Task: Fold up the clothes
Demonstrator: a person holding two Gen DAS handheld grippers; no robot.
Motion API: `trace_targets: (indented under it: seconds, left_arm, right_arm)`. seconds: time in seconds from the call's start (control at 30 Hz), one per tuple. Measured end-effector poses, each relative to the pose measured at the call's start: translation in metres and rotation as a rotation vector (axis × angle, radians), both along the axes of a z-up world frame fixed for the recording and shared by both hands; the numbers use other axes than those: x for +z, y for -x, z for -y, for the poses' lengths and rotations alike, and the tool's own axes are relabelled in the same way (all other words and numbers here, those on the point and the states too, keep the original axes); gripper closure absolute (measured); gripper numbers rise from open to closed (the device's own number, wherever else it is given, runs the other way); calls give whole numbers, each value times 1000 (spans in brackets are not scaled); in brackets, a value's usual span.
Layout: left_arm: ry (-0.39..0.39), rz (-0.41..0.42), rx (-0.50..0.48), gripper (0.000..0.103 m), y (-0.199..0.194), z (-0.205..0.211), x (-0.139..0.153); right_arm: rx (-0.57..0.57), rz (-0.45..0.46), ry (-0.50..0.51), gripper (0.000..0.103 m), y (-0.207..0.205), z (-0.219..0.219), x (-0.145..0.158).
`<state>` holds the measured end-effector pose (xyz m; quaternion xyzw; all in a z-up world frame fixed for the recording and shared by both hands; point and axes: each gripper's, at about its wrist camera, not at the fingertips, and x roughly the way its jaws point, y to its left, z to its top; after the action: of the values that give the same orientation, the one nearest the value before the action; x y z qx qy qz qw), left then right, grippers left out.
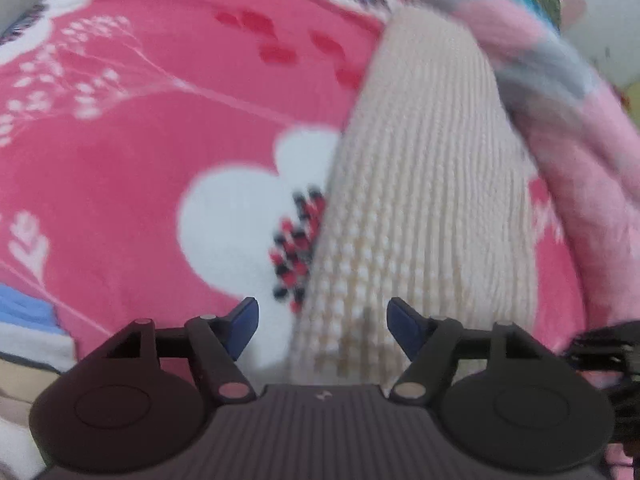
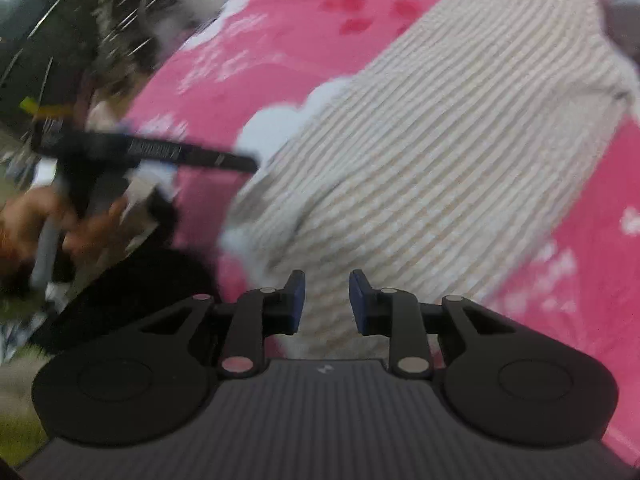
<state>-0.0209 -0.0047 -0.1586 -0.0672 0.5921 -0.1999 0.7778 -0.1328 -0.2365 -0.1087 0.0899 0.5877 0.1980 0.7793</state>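
Cream ribbed knit, one garment: we list a sweater lying flat on a pink fleece blanket printed with white flowers and red petals. In the left wrist view it runs as a long tapering strip from the lower centre up toward the top right, where a bundle of pink and grey fabric lies against its far end. In the right wrist view the same sweater crosses the frame on a diagonal, its near edge reaching down to the fingers.

Left tool: we note its jaws standing wide, blue pads well apart, nothing between them; the sweater's lower end lies beneath and just beyond the gap. We cannot tell whether the pads touch the knit.

Right tool: jaws set narrow with a clear gap, nothing pinched between the blue pads; the knit lies under them.

Also entered, from the right wrist view: the left tool appears again at the left edge as a black bar, gripped by a person's hand, blurred. Beyond the blanket's edge we record dark clutter, too blurred to name.

Folded blue and white cloth sits at the left edge of the left wrist view.
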Motion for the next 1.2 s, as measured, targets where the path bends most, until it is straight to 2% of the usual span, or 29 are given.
trace_targets:
  seconds: [0.03, 0.1, 0.17, 0.23, 0.33, 0.4, 0.47, 0.53, 0.63, 0.73, 0.83, 0.97, 1.0, 1.07, 1.1, 1.2]
  left_arm:
    - [-31, -26, -20, 31, 2, 9, -11]
    - [-22, -71, -5, 31, 9, 9, -20]
    - [-14, -51, 21, 33, 12, 0, -10]
    - [-17, 18, 45, 33, 15, -11, 9]
    - [22, 107, 57, 33, 12, -9, 23]
    - [15, 124, 15, 32, -1, 15, 19]
    - [-34, 108, -53, 36, -18, 42, 11]
    - [-73, 100, -70, 38, -28, 55, 12]
    - [-35, 171, -57, 33, -29, 61, 29]
    - [8, 230, -28, 32, -35, 77, 34]
    - [41, 259, -3, 32, -57, 106, 28]
    - [65, 314, -9, 32, -89, 140, 37]
    - [67, 326, -21, 32, -95, 146, 39]
    - [62, 337, -53, 32, -109, 160, 40]
    - [59, 338, -70, 32, -120, 168, 38]
    - [48, 316, -97, 32, -147, 191, 25]
  right_arm:
    - [5, -38, 24, 79, 0, -3, -19]
    - [8, -56, 58, 79, 5, -6, -45]
    - [-7, -66, 15, 79, 5, 2, -32]
    - [-37, -5, -20, 79, 11, 25, 1]
    - [-143, 47, 3, 79, 22, 60, 17]
    - [-221, 40, 38, 79, 14, 82, -4]
    - [-243, -34, 84, 77, 9, 90, -44]
    - [-272, -62, 31, 76, 9, 100, -46]
    - [-296, 34, 60, 77, 23, 120, -5]
    - [-364, 140, 30, 76, 12, 142, 25]
    - [-433, 245, 50, 76, -19, 154, 16]
    - [-511, 297, 35, 76, -59, 158, -8]
    - [-522, 324, 16, 73, -68, 162, -8]
    - [-543, 380, -20, 60, -87, 169, -8]
    - [-549, 408, -36, 50, -97, 178, -6]
    - [-549, 467, -95, 37, -132, 206, -5]
